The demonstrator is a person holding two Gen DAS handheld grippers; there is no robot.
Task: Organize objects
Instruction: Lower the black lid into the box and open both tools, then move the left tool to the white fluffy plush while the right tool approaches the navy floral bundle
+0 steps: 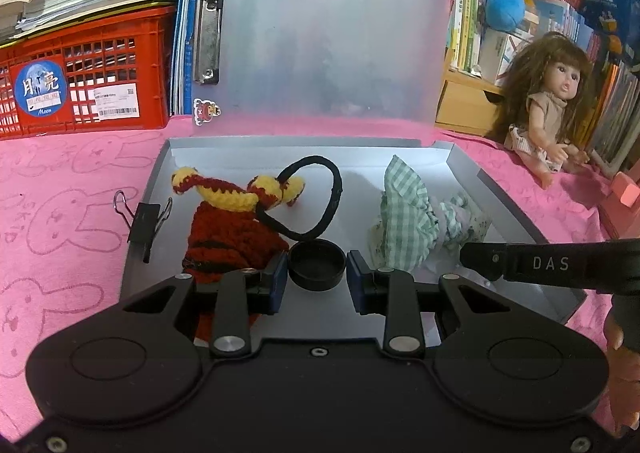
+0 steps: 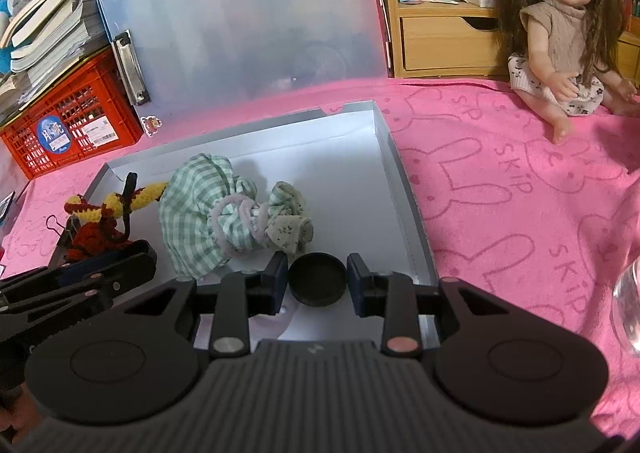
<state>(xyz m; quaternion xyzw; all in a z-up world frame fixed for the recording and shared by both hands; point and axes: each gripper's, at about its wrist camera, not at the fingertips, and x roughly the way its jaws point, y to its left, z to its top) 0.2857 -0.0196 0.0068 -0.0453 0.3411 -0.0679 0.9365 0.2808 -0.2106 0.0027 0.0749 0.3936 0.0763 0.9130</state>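
Inside the grey tray (image 1: 472, 169) on the pink-covered worktop (image 2: 500, 181), red-and-yellow knitted toy (image 1: 228, 237) left, green checked cloth (image 2: 196, 209) right, left gripper (image 1: 317, 279) and right gripper (image 2: 317, 282) jaws open, black round cap seen between each pair, neither gripping.

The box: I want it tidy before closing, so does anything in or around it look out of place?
The binder clip straddles the box's left wall instead of lying inside. The doll sits out on the pink towel. The clothes inside lie crumpled.
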